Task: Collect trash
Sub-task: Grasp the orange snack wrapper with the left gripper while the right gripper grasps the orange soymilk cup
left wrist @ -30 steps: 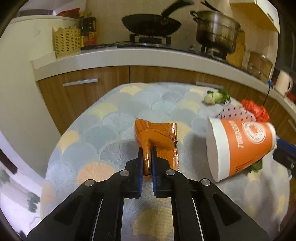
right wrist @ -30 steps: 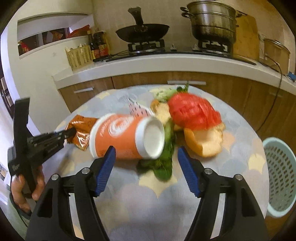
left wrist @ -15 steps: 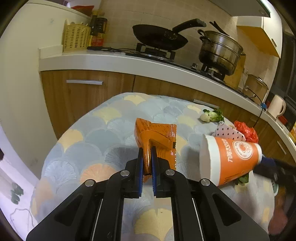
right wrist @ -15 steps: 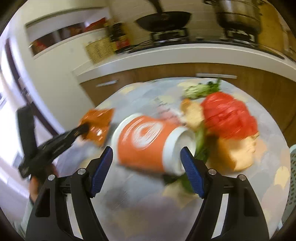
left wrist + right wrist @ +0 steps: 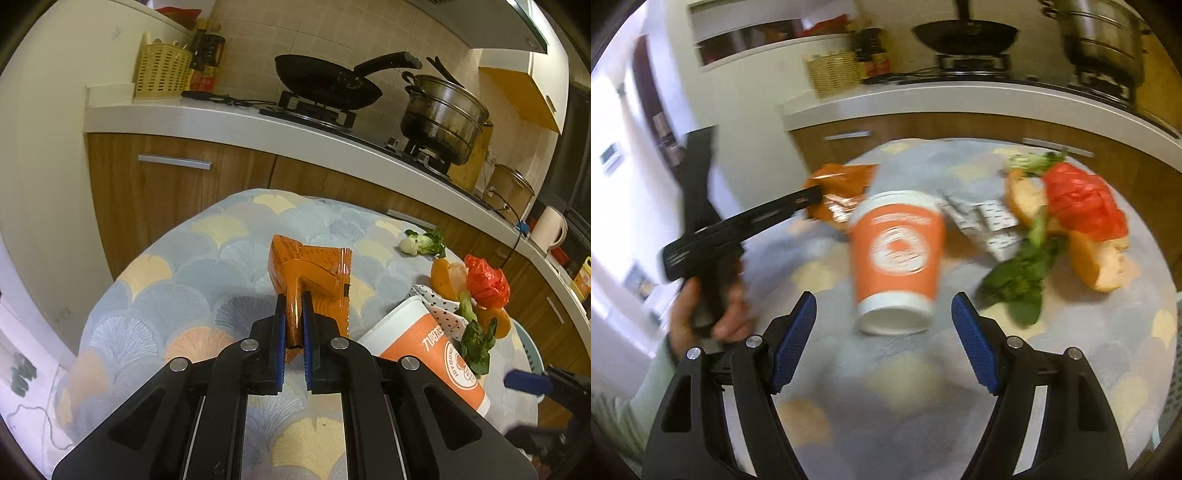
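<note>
My left gripper [image 5: 294,300] is shut on a crumpled orange snack wrapper [image 5: 314,266] and holds it just above the round table [image 5: 184,280]. From the right wrist view that gripper [image 5: 814,192] reaches in from the left, held by a hand. An orange paper cup [image 5: 897,247] lies on its side with its white base toward my right gripper [image 5: 883,301]. The right gripper is open, a blue pad on each side of the cup's base, neither touching it. The picture is blurred. The same cup [image 5: 432,354] lies right of the left gripper.
A red plastic bag [image 5: 1082,199], orange peels [image 5: 1100,266], green leaves [image 5: 1019,277] and a dotted paper [image 5: 986,221] lie on the table's right half. A pale mesh basket [image 5: 1171,384] stands beyond its right edge. Behind runs a counter [image 5: 258,129] with a pan and a pot.
The right gripper has swung round the cup and now faces its base, with the jaws slightly wider. The left gripper has rolled a little and still holds the wrapper.
</note>
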The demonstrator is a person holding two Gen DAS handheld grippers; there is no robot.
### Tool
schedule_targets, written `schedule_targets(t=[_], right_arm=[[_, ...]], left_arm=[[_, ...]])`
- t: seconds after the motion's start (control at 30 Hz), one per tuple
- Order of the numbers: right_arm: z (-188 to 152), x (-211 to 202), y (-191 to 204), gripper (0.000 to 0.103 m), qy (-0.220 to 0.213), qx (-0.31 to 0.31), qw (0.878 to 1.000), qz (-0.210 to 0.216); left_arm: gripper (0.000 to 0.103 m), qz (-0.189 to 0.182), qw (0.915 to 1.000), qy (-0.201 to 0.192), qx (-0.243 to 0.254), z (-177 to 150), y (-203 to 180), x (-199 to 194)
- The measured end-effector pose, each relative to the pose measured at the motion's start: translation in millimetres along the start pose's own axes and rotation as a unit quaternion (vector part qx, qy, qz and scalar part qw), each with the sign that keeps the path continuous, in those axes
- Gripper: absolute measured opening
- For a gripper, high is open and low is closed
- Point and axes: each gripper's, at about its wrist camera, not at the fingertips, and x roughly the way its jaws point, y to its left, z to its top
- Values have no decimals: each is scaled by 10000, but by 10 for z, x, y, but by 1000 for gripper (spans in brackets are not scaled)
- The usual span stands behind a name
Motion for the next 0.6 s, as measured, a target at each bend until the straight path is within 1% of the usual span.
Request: schedule_targets(t=[0.03, 0.13, 0.3, 0.57, 0.6], right_arm=[[33, 56, -13, 72, 20, 86, 10000, -46], [125, 251, -3, 72, 58, 212, 9990, -380], [235, 567, -22, 72, 265, 329, 9976, -548], [301, 802, -40, 72, 403, 488, 9965, -540], [298, 809, -43, 67, 417, 504, 9965, -516]], left_arm=[[6, 1, 10000, -5, -9, -3, 4, -5], [6, -15, 10000, -6, -45, -1, 22, -3], [6, -4, 10000, -8, -31, 0, 24, 1], [6, 11, 10000, -4, 12, -4, 23, -1], [6, 12, 10000, -5, 18, -6, 17, -2]])
